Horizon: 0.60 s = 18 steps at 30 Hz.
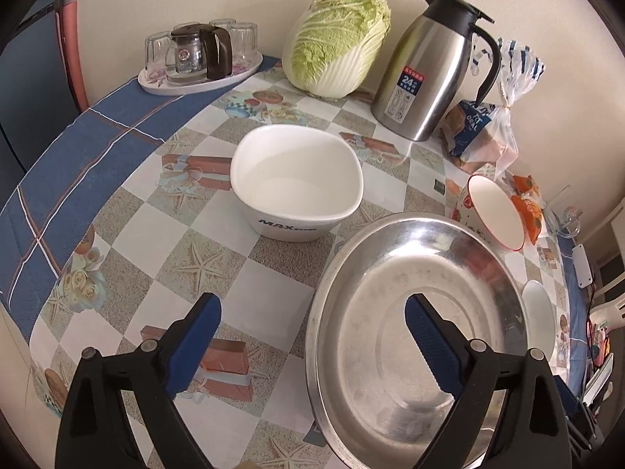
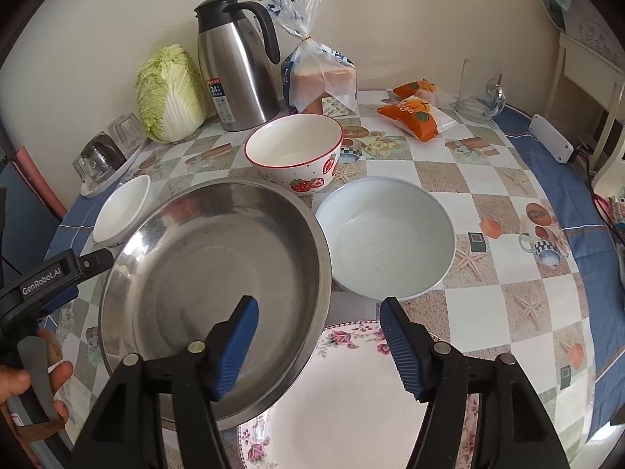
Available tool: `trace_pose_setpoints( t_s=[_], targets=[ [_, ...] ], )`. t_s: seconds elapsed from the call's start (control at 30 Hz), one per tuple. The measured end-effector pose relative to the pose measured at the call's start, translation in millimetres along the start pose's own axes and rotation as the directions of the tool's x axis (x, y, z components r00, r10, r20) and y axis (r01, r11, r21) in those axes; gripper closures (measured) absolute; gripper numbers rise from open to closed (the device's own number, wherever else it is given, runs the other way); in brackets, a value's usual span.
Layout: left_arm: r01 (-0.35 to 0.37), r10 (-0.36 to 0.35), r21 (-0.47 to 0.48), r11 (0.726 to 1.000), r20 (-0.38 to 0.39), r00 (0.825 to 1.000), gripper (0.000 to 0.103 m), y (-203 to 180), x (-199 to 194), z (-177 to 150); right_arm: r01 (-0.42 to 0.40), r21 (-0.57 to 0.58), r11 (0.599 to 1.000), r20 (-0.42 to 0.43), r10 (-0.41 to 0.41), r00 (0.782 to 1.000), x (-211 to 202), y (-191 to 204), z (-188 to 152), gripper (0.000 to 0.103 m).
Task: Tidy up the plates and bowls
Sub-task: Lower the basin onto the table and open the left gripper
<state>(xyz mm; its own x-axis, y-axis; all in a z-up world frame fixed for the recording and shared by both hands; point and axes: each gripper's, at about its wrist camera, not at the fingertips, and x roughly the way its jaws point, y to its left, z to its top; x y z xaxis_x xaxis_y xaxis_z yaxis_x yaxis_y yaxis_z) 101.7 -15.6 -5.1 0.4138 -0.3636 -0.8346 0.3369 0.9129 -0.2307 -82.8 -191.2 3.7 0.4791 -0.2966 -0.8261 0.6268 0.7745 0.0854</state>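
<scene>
A wide steel plate (image 1: 422, 312) (image 2: 218, 273) lies on the table, its right edge resting over a floral plate (image 2: 351, 398). My left gripper (image 1: 312, 308) is open and straddles the steel plate's left rim without touching it. One of its fingers (image 2: 95, 261) shows in the right wrist view. My right gripper (image 2: 320, 308) is open astride the right rim, with nothing pressed. Behind stand a white square bowl (image 1: 297, 179) (image 2: 121, 211), a strawberry bowl (image 1: 492, 211) (image 2: 297, 152) and a pale blue bowl (image 2: 386, 234) (image 1: 539, 312).
Along the wall stand a cabbage (image 1: 336, 43), a steel jug (image 1: 429, 70), bagged bread (image 2: 320, 74) and a tray of glasses (image 1: 199, 58). Orange snack packs (image 2: 418, 113) and a glass mug (image 2: 476, 93) lie far right. A hand (image 2: 39, 383) holds the left gripper's handle.
</scene>
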Motion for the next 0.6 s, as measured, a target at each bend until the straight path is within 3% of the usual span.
trace_pose_setpoints(
  t_s=[0.17,0.23,0.33,0.6],
  targets=[
    [0.022,-0.022,-0.026,0.999,0.034,0.999,0.007,4,-14,-5,0.000,-0.013,1.000,0.001,0.000,1.000,-3,0,-9,0.022],
    [0.029,-0.028,-0.036,0.999,0.045,0.999,0.007,3,-20,-7,-0.001,-0.011,1.000,0.004,0.001,1.000,-6,-1,-12,0.011],
    [0.040,-0.037,-0.042,0.998,0.077,0.996,0.007,2,-29,-13,-0.006,-0.002,1.000,0.013,0.006,1.000,-11,-3,-17,0.003],
    [0.094,-0.094,-0.008,0.995,0.082,0.992,0.007,-16,-45,-36,-0.007,0.013,1.000,0.016,0.007,1.000,-20,-11,-35,0.000]
  ],
)
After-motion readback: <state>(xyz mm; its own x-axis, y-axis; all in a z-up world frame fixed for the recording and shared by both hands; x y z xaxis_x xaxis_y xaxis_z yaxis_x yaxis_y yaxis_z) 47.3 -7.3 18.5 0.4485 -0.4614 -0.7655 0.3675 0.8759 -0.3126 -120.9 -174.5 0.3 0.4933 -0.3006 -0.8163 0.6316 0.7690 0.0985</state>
